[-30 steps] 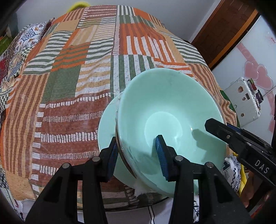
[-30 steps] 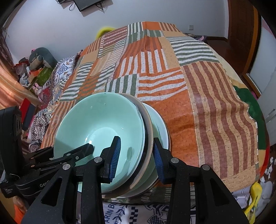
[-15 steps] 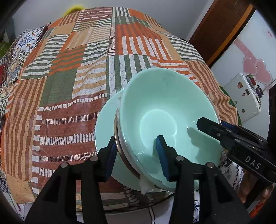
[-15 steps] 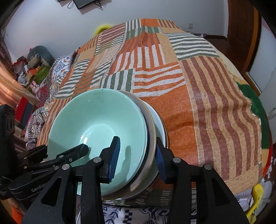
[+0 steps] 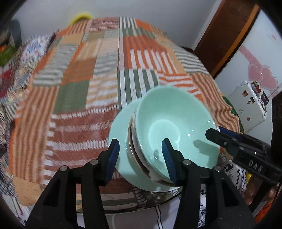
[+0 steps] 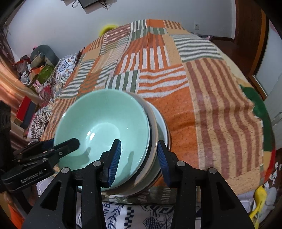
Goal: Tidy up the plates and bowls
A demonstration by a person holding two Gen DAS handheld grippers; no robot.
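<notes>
Patchwork bedspread [image 5: 84,98] under everything | mint bowl stack [image 5: 169,130] sits on plate [image 5: 119,133] at near edge | my left gripper [image 5: 141,155] just widened, fingers spread clear of rims | right gripper [image 6: 139,158] straddles rims, contact unclear | I judge stack placed, release under way

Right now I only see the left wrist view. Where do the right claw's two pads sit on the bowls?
Observer: The right claw straddles the top bowl at its rim, with one pad inside it.
Operator: And the other pad?
Observer: Outside, beside a pale bowl nested under the top one.
Operator: What's behind the table?
Observer: A screen with cables on the wall.
</notes>
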